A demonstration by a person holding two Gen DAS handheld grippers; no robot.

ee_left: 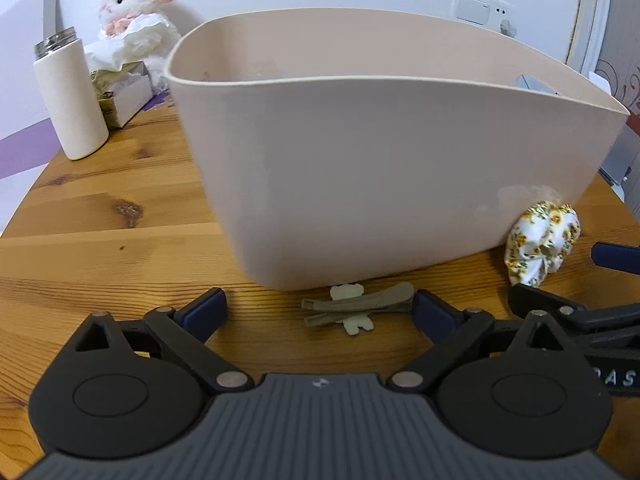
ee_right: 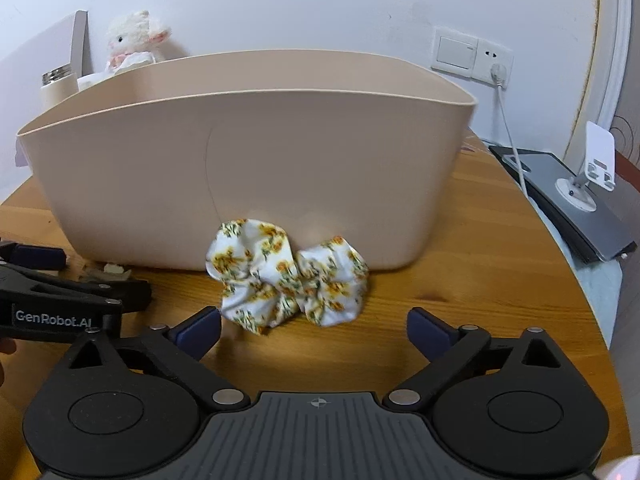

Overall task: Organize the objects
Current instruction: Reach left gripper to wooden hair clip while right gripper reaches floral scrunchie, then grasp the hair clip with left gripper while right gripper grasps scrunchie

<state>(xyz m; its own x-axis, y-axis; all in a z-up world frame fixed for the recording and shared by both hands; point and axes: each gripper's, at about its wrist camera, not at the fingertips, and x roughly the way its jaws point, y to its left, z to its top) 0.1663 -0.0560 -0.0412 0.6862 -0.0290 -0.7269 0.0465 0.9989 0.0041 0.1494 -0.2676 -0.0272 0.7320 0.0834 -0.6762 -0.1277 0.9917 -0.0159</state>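
A beige plastic bin [ee_left: 384,184] stands on the round wooden table; it also shows in the right wrist view [ee_right: 248,172]. A tan hair clip with a small bear shape [ee_left: 356,307] lies on the table against the bin's base, between the open fingers of my left gripper [ee_left: 320,306]. A white scrunchie with yellow flowers [ee_right: 286,278] lies against the bin, just ahead of my open right gripper [ee_right: 314,328]. The scrunchie also shows at the right of the left wrist view [ee_left: 540,242]. Both grippers are empty.
A white bottle with a metal rim [ee_left: 70,96], a small box with paper [ee_left: 120,92] and a plush lamb [ee_left: 138,12] stand at the back left. A grey device with a white stand [ee_right: 576,196] lies off the table's right edge, under a wall socket with a cable [ee_right: 496,68].
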